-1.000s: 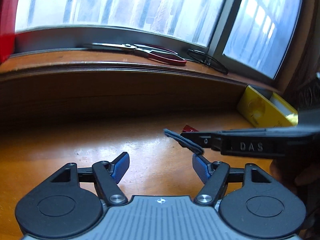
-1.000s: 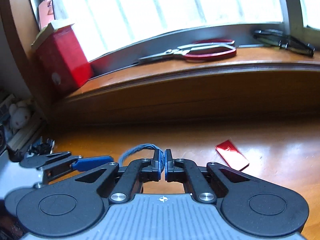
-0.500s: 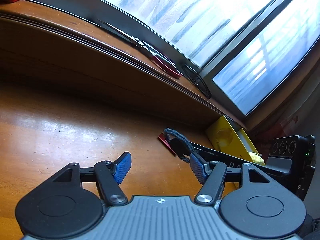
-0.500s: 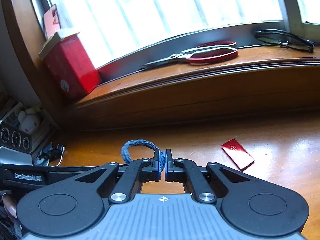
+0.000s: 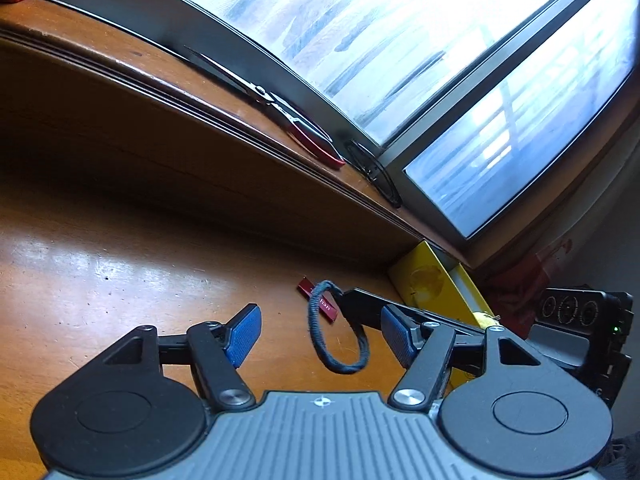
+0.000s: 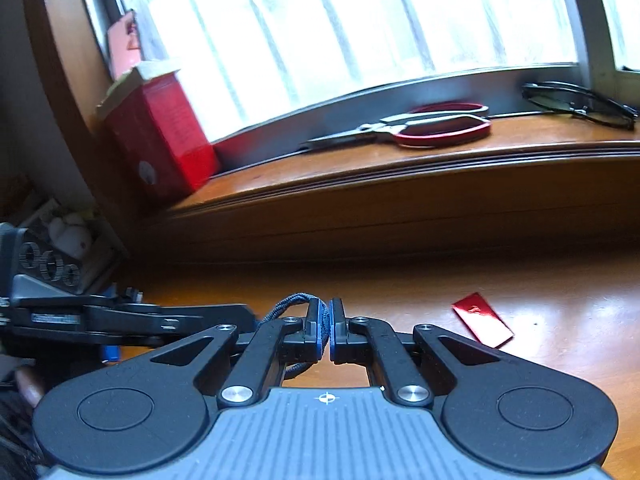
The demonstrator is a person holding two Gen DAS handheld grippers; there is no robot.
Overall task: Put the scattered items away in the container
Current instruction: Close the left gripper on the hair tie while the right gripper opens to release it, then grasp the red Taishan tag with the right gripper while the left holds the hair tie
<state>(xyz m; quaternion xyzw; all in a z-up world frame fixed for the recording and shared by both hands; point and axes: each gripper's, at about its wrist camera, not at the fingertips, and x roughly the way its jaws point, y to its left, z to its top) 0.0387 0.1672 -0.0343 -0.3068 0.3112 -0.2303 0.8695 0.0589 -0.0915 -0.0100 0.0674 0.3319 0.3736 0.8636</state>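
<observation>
Left wrist view shows my left hand-held gripper (image 5: 318, 334) standing wide, its blue pads on either side of a dark hair tie (image 5: 338, 330) without touching it. I see the loop dangling above the tabletop (image 5: 100, 280), pinched at its top by my right hand-held gripper (image 6: 325, 330), whose jaws are clamped tight on the band. A small red card (image 6: 482, 325) lies flat on the wood just beyond. A yellow box (image 5: 434, 286) sits against the ledge at right. Scissors (image 6: 404, 130) and glasses (image 6: 580, 104) rest on the windowsill (image 6: 440, 160).
</observation>
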